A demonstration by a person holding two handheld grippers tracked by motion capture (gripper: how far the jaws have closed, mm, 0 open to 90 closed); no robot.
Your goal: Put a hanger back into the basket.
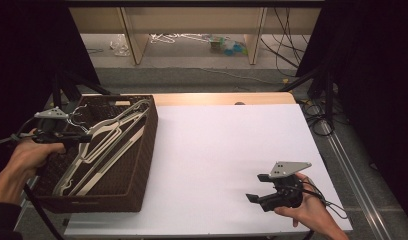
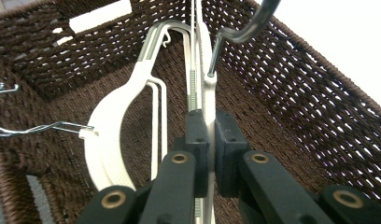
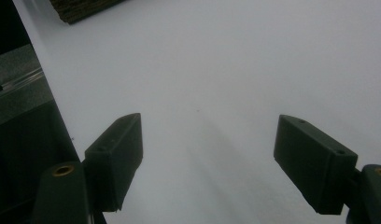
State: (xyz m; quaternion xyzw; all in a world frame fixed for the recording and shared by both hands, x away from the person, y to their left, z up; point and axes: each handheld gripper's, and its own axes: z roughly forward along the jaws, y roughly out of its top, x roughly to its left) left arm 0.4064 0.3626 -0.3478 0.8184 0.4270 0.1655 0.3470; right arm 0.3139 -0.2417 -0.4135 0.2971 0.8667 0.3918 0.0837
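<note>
The left gripper (image 2: pixel 208 154) was clamped on a white hanger (image 2: pixel 205 100) just below its metal hook (image 2: pixel 235 35), inside the brown wicker basket (image 1: pixel 144 150) at the table's (image 1: pixel 232 150) left edge. Light, stiff and probably slick, the hanger seemed best held at that neck. Other hangers (image 2: pixel 114 135) lay tangled beside it, and the basket walls crowded any lift. The right gripper (image 1: pixel 259 187) rested wide and empty over open table.
</note>
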